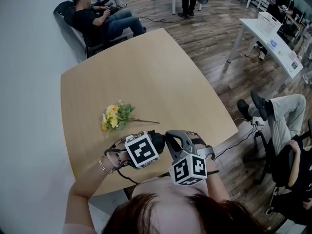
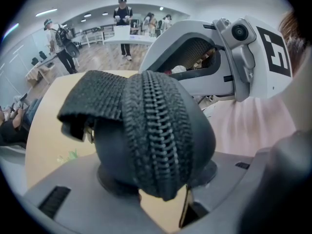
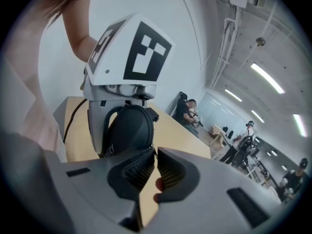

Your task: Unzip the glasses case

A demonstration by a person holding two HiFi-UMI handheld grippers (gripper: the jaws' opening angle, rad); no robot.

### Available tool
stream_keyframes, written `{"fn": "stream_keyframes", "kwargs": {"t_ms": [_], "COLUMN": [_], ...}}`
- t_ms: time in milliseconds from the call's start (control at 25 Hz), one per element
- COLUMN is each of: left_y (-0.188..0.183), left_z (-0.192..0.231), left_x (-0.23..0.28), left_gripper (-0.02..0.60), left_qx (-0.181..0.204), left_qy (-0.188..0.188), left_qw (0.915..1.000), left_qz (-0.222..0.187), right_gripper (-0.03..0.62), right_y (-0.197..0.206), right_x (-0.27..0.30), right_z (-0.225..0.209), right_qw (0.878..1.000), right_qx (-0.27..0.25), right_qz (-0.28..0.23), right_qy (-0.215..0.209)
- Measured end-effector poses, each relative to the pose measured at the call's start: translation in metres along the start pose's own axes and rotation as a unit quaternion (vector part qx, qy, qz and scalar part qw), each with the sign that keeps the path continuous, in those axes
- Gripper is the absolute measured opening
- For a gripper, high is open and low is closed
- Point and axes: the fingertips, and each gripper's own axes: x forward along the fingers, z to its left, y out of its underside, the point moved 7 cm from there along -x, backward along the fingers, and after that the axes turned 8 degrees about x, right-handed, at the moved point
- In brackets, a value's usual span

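A sprig of artificial flowers (image 1: 116, 117) lies left on the table (image 1: 161, 77), with bare top beyond. At the near edge, my left gripper (image 2: 157, 191) is clamped on the black glasses case (image 2: 151, 126). My right gripper (image 3: 155, 152) has its jaw tips together, right against the case.

Grey left hand-held gripper (image 2: 161, 175) with black-and-white marker cube (image 1: 141, 150); wrist bracelets (image 1: 105, 164), perhaps beaded.

Flower sprig (image 1: 116, 117) just ahead, bare table (image 1: 161, 74) around it, far half open
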Motion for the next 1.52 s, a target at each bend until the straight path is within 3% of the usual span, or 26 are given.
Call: {"fn": "stream_keyframes", "kwargs": {"t_ms": [1520], "left_y": [0.008], "left_z": [-0.003], "left_x": [0.024], "left_gripper": [0.219], "left_qx": [0.060], "left_qy": [0.017], "left_qw": [0.9950], "left_qz": [0.078], "right_gripper": [0.020], "right_y": [0.003], "right_x": [0.002], "right_z": [0.011], "right_qw": [0.997], "right_qx": [-0.062], "right_qz": [0.028], "right_qy": [-0.030]}}
